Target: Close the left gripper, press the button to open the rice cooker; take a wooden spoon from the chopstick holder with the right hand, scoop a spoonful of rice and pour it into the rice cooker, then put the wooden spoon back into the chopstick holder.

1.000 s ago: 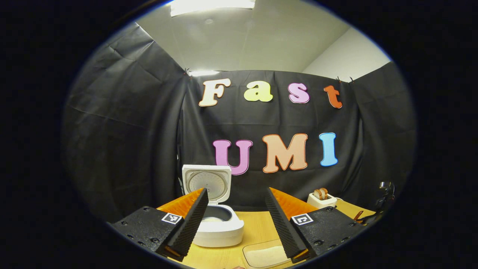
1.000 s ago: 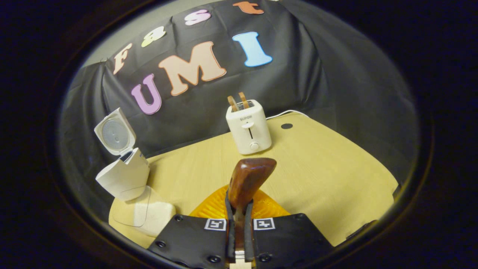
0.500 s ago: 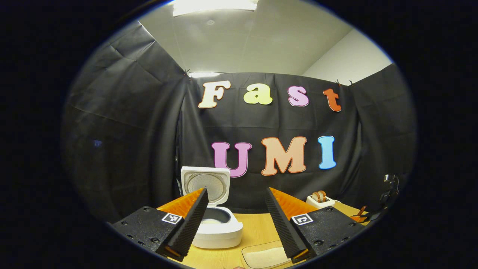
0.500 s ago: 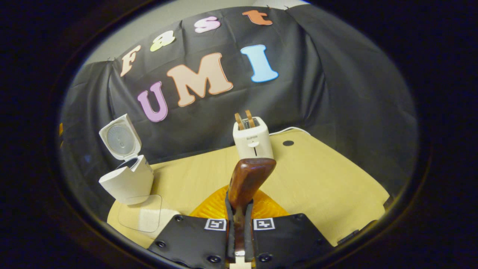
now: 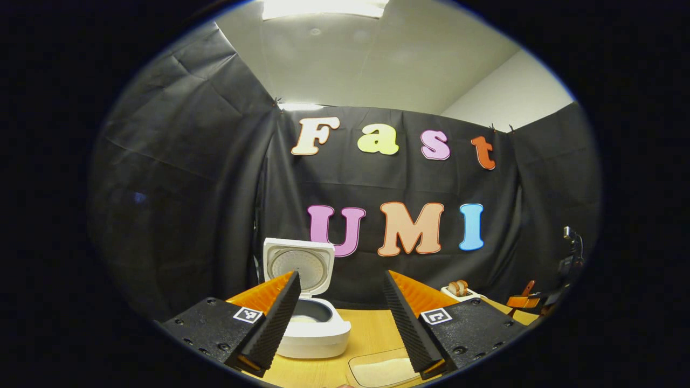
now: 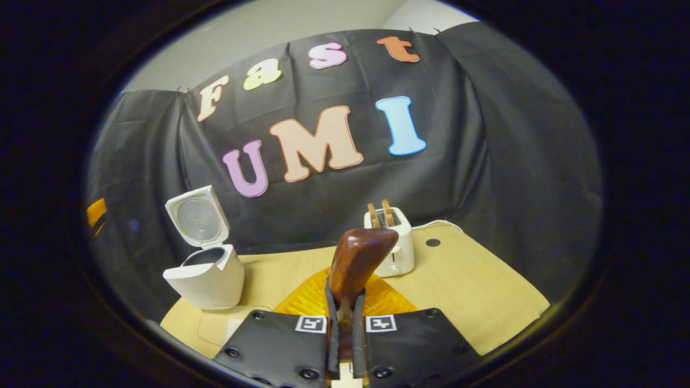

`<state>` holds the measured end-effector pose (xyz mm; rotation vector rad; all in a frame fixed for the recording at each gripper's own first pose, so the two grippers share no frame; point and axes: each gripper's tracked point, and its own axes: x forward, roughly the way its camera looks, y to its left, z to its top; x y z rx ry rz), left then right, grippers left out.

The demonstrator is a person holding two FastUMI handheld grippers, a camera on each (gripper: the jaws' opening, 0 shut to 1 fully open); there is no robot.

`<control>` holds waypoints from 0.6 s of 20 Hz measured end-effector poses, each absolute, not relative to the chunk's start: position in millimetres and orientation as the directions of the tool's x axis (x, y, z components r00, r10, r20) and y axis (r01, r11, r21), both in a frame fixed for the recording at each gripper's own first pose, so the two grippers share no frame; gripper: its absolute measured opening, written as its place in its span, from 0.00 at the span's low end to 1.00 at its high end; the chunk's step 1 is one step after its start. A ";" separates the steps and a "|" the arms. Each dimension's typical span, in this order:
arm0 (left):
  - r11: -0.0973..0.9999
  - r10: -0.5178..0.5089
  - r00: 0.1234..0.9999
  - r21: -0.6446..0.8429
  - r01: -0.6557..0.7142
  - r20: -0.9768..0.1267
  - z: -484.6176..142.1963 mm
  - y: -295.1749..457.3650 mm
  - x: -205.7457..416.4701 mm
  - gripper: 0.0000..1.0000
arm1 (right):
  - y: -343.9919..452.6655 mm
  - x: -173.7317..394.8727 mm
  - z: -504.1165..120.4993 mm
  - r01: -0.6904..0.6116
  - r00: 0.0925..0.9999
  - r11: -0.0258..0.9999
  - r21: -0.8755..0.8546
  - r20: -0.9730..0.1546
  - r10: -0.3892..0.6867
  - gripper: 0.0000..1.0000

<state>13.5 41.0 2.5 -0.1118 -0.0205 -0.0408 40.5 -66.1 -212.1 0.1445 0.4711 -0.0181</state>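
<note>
One rice cooker (image 6: pixel 205 272) with one open lid (image 6: pixel 197 217), one toaster (image 6: pixel 392 243) holding two bread slices (image 6: pixel 380 213), one wooden spoon (image 6: pixel 356 264), one clear rice tray (image 5: pixel 384 368), one table (image 6: pixel 474 291), two grippers, left gripper (image 5: pixel 339 323), right gripper (image 6: pixel 345 337)

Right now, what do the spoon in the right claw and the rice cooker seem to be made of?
Wooden spoon: apparently dark reddish-brown wood with a smooth, glossy finish; highlights show on it. Rice cooker: apparently white plastic, smooth, faintly shiny; the disc inside its raised lid looks like grey metal.
</note>
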 end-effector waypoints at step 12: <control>0.995 0.050 0.999 -0.087 -0.049 0.006 -2.8 112.1 -15.3 0.90 | 87.4 48.2 -214.2 -0.137 0.871 0.969 0.207 -0.440 0.217 0.11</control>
